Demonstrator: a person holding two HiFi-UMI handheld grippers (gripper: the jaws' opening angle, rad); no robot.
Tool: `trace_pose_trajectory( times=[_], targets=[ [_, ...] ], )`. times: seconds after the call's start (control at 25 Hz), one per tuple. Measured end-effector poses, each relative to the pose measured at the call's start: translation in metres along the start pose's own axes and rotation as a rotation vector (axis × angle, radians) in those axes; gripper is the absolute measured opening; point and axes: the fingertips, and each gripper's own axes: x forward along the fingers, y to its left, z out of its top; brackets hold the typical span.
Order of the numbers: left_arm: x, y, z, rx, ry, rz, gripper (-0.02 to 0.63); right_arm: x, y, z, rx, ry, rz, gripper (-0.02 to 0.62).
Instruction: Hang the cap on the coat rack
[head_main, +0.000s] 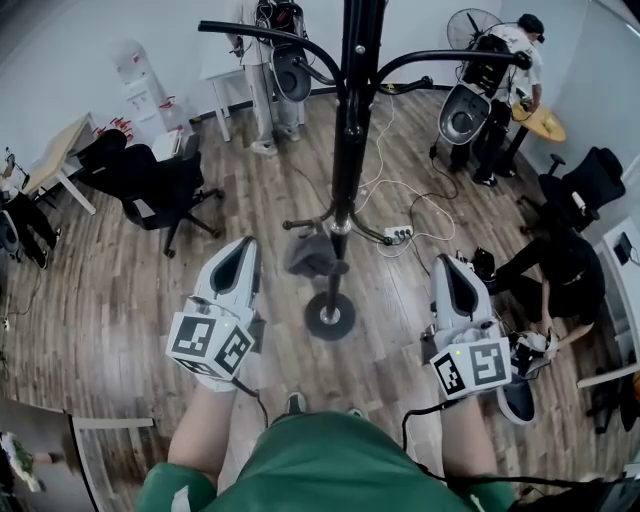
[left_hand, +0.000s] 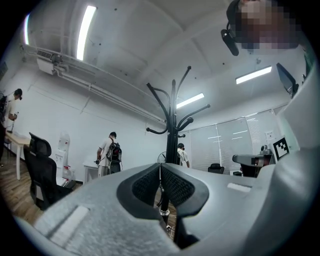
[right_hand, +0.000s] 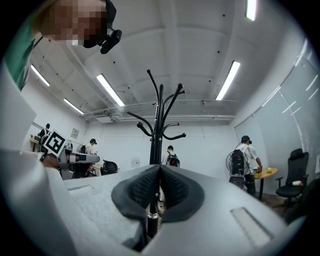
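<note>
The rack (head_main: 350, 110) is made of black metal tube: a straight pole with curved arms that end in rounded knobs, set on a round flat base (head_main: 330, 316). The cap (head_main: 313, 256), a limp dark grey cloth shape, is seen hanging from one of the low arms, close against the pole and above the base.

The left gripper (head_main: 243, 262) is held to the left of the pole and the right gripper (head_main: 452, 272) to the right of it, both clear of the rack. Their shells are of matt, pale grey plastic, with ribbed black pads (left_hand: 145, 185). In each gripper view the jaws are pressed together with nothing between them. Each gripper carries a cube (head_main: 210, 345) printed with square black-and-white markers.

The floor (head_main: 110, 300) is laid in brown wood-grain planks. White cables are trailed across it to a power strip (head_main: 398, 235). Black office chairs (head_main: 160, 190), a fan (head_main: 470, 25) and a small round yellow table (head_main: 545, 122) are placed along the white walls (left_hand: 75, 125). The white ceiling is lit by long strip lights (right_hand: 227, 80).
</note>
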Motion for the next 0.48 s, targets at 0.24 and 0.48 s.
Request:
trace_pose_trajectory(
  times=[0.24,0.48],
  targets=[
    [0.0003,-0.001,-0.0008,0.009,0.005,0.004,0.015,-0.0008,0.0015,0.0009,0.01,-0.004,0.014,0.005],
    [0.0,-0.0019,-0.0003,0.004,0.017,0.006,0.015,-0.0011,0.0029,0.0024,0.003,-0.006,0.017,0.003]
  ],
)
